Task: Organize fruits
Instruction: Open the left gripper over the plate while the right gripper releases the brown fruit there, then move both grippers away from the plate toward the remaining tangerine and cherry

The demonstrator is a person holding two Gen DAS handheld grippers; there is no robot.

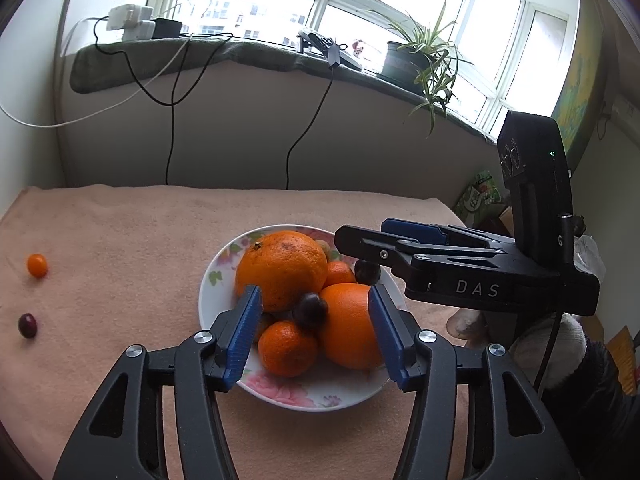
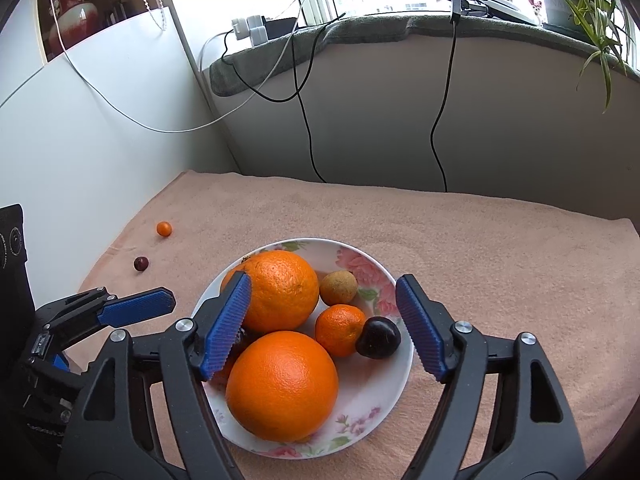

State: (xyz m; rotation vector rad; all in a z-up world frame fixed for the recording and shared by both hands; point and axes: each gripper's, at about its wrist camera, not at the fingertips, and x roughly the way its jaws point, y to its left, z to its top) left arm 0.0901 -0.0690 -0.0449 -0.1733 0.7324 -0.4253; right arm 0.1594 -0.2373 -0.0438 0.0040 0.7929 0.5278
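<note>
A floral plate point(image 1: 208, 280) on the peach cloth holds two big oranges point(image 1: 280, 268) point(image 1: 348, 324), two mandarins point(image 1: 286, 348), two dark round fruits point(image 1: 310, 310) and a brownish-green fruit point(image 2: 338, 288). My left gripper point(image 1: 316, 332) hovers open over the plate's near side, its blue pads clear of the fruit. From the other side, my right gripper point(image 2: 324, 326) also stands open above the plate point(image 2: 406, 364), gripping nothing. A small orange fruit point(image 1: 37, 265) and a dark red cherry point(image 1: 27, 325) lie loose on the cloth far to the left.
The peach cloth point(image 2: 480, 248) covers the table up to a low wall under a window sill. Cables hang down that wall. A potted plant point(image 1: 420, 56) and chargers point(image 1: 132, 20) stand on the sill. A white panel point(image 2: 80, 140) borders the table's left side.
</note>
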